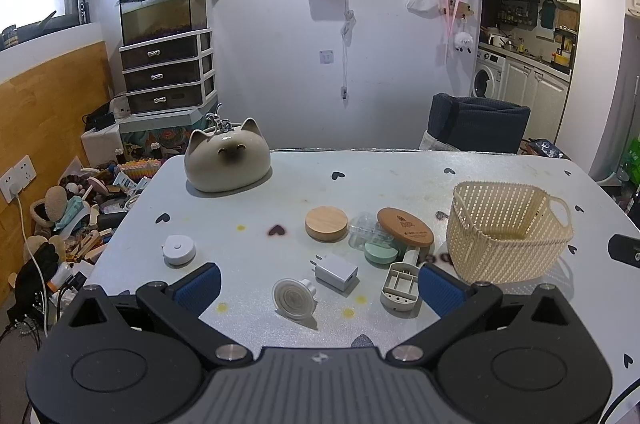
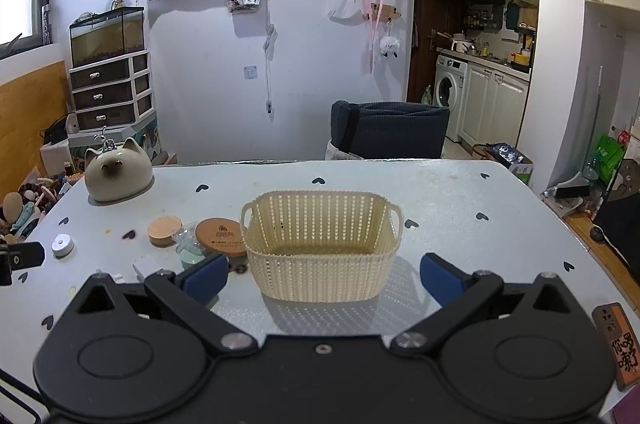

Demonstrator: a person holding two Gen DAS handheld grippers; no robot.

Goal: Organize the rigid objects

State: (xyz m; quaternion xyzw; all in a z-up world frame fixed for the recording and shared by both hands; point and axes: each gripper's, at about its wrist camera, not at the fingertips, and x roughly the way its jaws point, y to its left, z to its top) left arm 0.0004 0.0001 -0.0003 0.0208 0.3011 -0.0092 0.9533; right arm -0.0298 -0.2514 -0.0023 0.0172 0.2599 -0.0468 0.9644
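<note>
Both grippers' fingers (image 1: 198,286) wide apart, empty; white charger (image 1: 336,270) between left fingers could skid toward basket (image 1: 508,232).

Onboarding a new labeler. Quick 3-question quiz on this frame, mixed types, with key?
1. True or false: the cream basket already holds an item.
2. Which lies nearest the left gripper? A) white charger B) cat-shaped pot C) light wooden lid
3. Fill in: both grippers' jaws are ____.

Key: 1 false; 2 A; 3 open. The right gripper faces the basket.
</note>
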